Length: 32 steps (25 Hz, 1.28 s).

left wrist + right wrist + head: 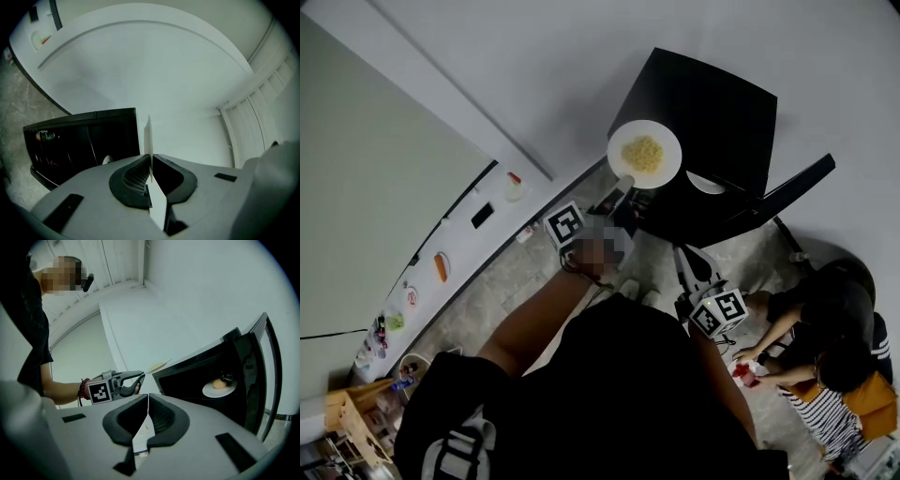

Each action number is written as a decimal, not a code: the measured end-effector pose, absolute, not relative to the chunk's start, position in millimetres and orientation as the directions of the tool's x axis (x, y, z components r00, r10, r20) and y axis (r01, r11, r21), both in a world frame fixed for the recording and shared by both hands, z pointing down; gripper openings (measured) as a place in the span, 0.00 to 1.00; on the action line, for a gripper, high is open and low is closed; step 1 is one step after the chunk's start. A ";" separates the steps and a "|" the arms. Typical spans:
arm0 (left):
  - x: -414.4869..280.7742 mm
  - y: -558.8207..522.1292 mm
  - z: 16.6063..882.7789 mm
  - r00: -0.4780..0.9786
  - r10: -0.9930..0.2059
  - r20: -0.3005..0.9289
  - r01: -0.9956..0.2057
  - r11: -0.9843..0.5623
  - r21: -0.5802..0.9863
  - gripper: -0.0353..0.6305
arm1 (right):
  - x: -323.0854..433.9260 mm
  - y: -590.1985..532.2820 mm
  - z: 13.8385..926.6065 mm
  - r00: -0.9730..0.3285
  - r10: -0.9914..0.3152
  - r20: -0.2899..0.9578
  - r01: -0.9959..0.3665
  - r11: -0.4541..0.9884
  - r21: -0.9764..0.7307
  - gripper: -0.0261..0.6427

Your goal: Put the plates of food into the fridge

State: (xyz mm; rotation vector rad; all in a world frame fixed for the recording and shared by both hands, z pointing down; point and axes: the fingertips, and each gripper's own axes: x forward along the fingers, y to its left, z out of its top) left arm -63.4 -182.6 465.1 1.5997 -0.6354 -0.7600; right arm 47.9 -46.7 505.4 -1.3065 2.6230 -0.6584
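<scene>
Standing open by a white wall, 1 black fridge (712,103) is the biggest thing here, its door (797,183) swung out to the right in the head view. 2 other people (830,309) crouch close together on the floor at lower right. 1 long white surface (478,239) runs along the left side w/ several small items on it, too small to tell apart.

Plates at the fridge: 2. First, a white plate (667,139) w/ 1 heap of yellow food (642,153) hangs roughly level at the fridge's top front corner, outside the cabinet, gripped at its near rim. Next, a second plate (208,391) w/ 1 round pale-brown item (218,383) on it sits on a shelf inside the fridge, toward the door side.

Grippers: 2. The left gripper (624,187) has its jaws clenched on the rim of the yellow-food plate; the left gripper view shows that rim edge-on btwn the pads. The right gripper (148,401) has its jaws pressed together w/ nothing btwn them; it is held back from the fridge, not touching it, facing the open front.
</scene>
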 end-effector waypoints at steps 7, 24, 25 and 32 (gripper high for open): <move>-68.0 -149.1 466.8 0.646 -0.752 -0.132 0.007 -0.167 0.986 0.11 | 43.4 -43.4 510.9 -0.624 -0.778 0.073 -0.714 0.529 -0.459 0.08; -64.6 -118.2 525.1 0.684 -0.726 -0.079 -0.030 -0.135 0.990 0.11 | 68.0 -28.6 511.8 -0.557 -0.827 0.071 -0.764 0.478 -0.433 0.08; -63.8 -119.4 531.9 0.686 -0.724 -0.074 -0.030 -0.129 0.991 0.11 | 70.0 -27.8 511.6 -0.552 -0.831 0.074 -0.768 0.472 -0.433 0.08; -58.0 -143.2 581.2 0.695 -0.719 0.008 -0.102 -0.088 0.991 0.11 | 85.4 -26.2 514.6 -0.522 -0.849 0.083 -0.781 0.436 -0.448 0.08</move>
